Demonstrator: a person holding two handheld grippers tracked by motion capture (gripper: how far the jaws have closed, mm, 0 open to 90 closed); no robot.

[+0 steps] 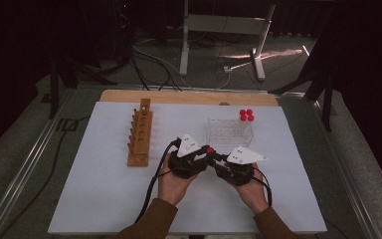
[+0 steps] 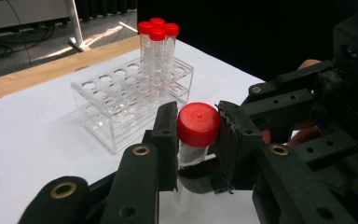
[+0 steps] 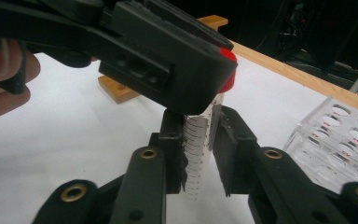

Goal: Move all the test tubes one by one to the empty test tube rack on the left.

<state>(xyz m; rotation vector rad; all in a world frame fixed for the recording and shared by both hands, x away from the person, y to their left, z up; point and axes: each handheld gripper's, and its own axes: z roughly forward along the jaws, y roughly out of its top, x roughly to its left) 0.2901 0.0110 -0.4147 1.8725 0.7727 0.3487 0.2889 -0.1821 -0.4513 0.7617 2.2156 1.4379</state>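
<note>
High view: left gripper [image 1: 206, 154] and right gripper [image 1: 218, 160] meeting just before clear rack [image 1: 230, 133]. Left gripper view: clenched on red cap [image 2: 198, 123] of tube [image 2: 192, 154], near rack. Right gripper view: grasping tube body [image 3: 198, 154], rack alongside.

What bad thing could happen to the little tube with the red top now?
1. The left gripper pinches only the red cap, while the right gripper squeezes the clear tube. Pulling or twisting unevenly might make the tube slip and fall onto the table.
2. If the cap comes loose, it could pop out and roll toward the clear rack.
</note>
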